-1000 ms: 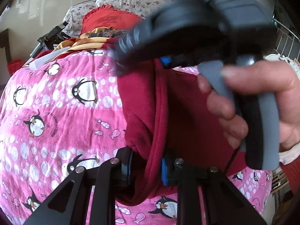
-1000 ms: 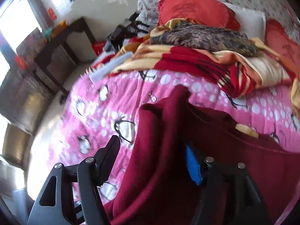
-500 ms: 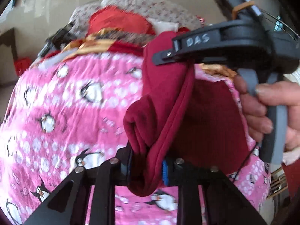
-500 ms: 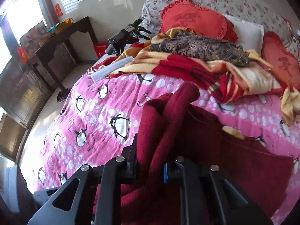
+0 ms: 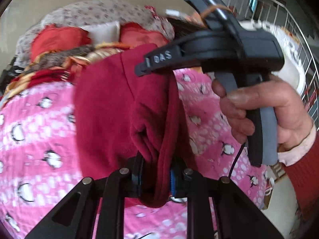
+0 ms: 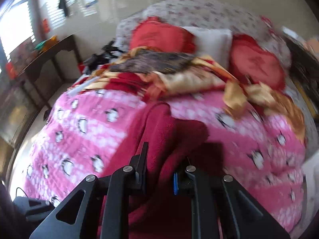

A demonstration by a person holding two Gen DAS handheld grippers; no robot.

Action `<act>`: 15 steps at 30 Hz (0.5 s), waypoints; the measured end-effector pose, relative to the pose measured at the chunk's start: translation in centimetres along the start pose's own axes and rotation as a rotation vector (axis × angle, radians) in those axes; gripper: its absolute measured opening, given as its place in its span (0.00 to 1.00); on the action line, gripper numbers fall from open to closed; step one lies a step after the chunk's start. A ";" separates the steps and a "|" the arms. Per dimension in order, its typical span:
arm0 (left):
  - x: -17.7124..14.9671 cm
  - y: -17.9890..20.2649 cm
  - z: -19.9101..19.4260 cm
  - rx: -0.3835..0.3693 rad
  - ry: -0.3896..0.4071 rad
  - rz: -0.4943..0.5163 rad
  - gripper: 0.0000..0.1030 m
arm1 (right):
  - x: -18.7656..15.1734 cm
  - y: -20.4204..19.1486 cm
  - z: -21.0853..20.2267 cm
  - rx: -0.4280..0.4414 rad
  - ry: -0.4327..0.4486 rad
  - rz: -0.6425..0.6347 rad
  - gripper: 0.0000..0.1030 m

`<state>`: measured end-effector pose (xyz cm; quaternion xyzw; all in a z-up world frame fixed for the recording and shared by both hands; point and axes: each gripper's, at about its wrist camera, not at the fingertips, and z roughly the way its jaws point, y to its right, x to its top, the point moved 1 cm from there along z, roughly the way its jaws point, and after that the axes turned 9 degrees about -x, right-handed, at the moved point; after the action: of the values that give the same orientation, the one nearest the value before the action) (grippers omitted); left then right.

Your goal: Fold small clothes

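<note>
A dark red fleece garment (image 5: pixel 111 109) hangs bunched and lifted off the pink penguin blanket (image 5: pixel 39 129). My left gripper (image 5: pixel 155 171) has a thick fold of it between its pads, and its jaws are closing tighter on the cloth. In the left wrist view my right gripper (image 5: pixel 141 69) comes in from the upper right, held by a person's hand (image 5: pixel 269 109), and pinches the garment's upper edge. The right wrist view shows the right gripper (image 6: pixel 159 171) shut on a fold of the garment (image 6: pixel 159 123), which drapes below it.
A red and gold folded blanket (image 6: pixel 169 75) and red cushions (image 6: pixel 163 33) lie at the bed's far end. A dark wooden table (image 6: pixel 49 47) stands left of the bed. A metal railing (image 5: pixel 299 20) is at the right. Both views are motion-blurred.
The right gripper, open a second ago, has shut on the garment. Both grippers have swung sideways and slightly up with the cloth stretched between them.
</note>
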<state>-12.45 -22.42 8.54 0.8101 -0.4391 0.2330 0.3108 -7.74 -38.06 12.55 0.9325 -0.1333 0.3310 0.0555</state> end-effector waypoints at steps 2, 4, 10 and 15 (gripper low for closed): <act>-0.4 0.8 2.3 0.001 -0.044 0.012 0.20 | -1.4 2.1 1.4 -0.025 -0.029 0.039 0.00; -0.8 1.1 4.2 0.004 -0.085 0.018 0.25 | -2.6 3.5 3.1 -0.030 -0.064 0.082 0.00; -1.2 1.0 0.6 -0.089 -0.085 0.025 0.56 | -4.9 6.5 4.6 0.025 -0.103 0.237 0.04; -1.8 -2.1 -3.8 0.043 -0.003 0.053 0.69 | -6.6 6.5 -0.4 0.027 -0.038 0.239 0.10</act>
<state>-11.97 -17.79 9.38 0.8050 -0.4559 0.2492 0.2865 -14.72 -42.80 8.83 0.9167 -0.2399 0.3195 0.0006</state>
